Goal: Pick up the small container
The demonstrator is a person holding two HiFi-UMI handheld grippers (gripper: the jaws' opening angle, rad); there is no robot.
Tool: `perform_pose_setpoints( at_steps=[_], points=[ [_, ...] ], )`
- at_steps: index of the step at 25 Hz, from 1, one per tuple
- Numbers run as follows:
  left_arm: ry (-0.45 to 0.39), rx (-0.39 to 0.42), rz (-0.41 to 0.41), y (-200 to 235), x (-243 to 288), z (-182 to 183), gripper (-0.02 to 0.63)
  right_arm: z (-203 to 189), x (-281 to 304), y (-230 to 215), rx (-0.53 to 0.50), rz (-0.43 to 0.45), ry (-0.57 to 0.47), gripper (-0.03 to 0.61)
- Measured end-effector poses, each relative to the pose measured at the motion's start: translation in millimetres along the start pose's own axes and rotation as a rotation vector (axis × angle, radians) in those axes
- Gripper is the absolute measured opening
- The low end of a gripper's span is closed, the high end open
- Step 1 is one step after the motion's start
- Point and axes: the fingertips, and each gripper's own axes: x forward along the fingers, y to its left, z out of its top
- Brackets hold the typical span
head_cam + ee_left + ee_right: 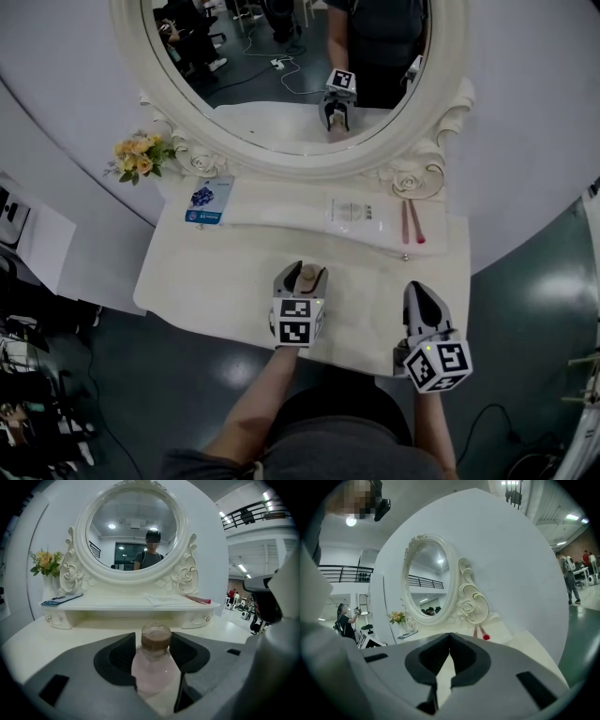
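Note:
The small container (154, 665) is a pale pink bottle with a brown cap, upright between the jaws of my left gripper (153, 641), which is shut on it. In the head view the container's cap (310, 277) shows between the left gripper's fingers (300, 278) over the front part of the white dressing table (206, 286). Whether it still touches the tabletop I cannot tell. My right gripper (419, 298) hovers at the table's front right, jaws shut with nothing between them (450, 637).
An oval mirror (281, 84) in a carved white frame stands at the back. On the raised shelf below it lie a blue card (204, 202), a white packet (356, 215) and two red sticks (412, 222). Yellow flowers (141, 157) stand at the left.

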Motion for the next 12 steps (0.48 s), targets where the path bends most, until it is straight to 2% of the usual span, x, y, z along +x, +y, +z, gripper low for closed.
perform_pose_setpoints(
  at_steps=[7, 12],
  points=[
    [-0.018, -0.018, 0.023, 1.8, 1.3, 6.7, 0.177, 0.9, 3.4, -5.4, 0.005, 0.007, 0.002, 0.005],
    [-0.009, 0.016, 0.038, 0.4, 0.4, 8.2, 0.152, 2.2, 4.1, -5.0, 0.006, 0.016, 0.0, 0.005]
  ],
)
